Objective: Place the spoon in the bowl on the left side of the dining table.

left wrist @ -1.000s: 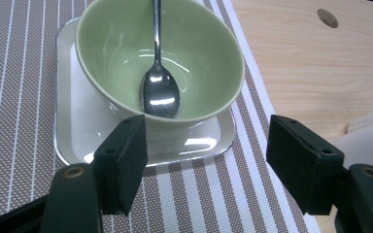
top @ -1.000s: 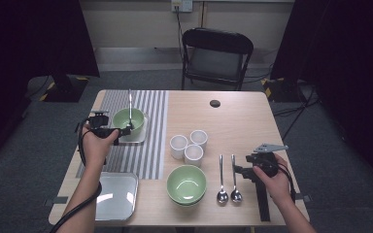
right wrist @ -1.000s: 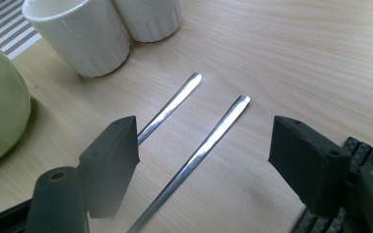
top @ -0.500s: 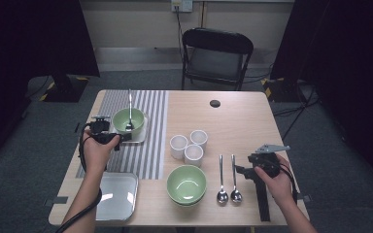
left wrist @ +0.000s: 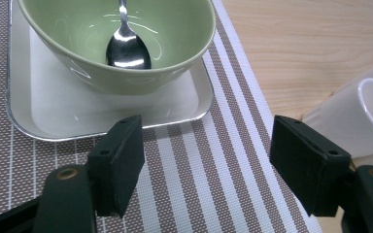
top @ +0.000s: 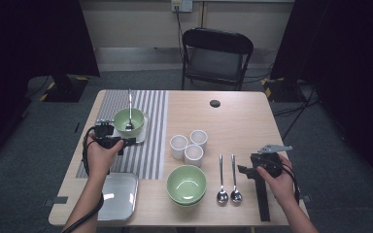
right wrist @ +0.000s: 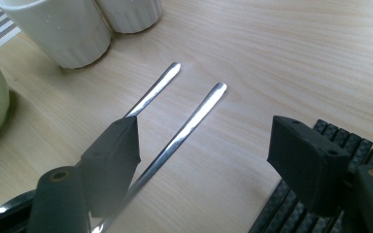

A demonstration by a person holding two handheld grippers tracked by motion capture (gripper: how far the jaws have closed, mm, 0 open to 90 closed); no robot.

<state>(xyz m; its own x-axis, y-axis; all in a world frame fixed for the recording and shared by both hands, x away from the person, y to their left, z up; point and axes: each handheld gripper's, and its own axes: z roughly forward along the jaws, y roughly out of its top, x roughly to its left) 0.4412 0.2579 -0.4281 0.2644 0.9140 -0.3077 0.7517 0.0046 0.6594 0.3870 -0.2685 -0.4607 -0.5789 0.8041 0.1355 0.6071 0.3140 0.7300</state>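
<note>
Hovering just beside the tray (left wrist: 104, 127), the left gripper (left wrist: 206, 165) had just spread its jaws, holding nothing. The bowl (left wrist: 126, 73) sat on that tray, spoon (left wrist: 126, 48) inside, probably set down for serving.

Left jaw hides 1 spoon (right wrist: 150, 94) partly; cups (right wrist: 58, 29) apparently cropped.

The worktop (top: 233, 121) is evenly lit from above; the surrounding room falls into near-black at left and right. Shadows under the cups (top: 188, 146) are soft and short. Glare marks the near tray (top: 126, 191) in the high view, and the spoon (left wrist: 126, 46) and bowl (left wrist: 121, 43) in the left gripper view. Both gripper views render the near jaws slightly soft, and straight lines bow towards their edges.
</note>
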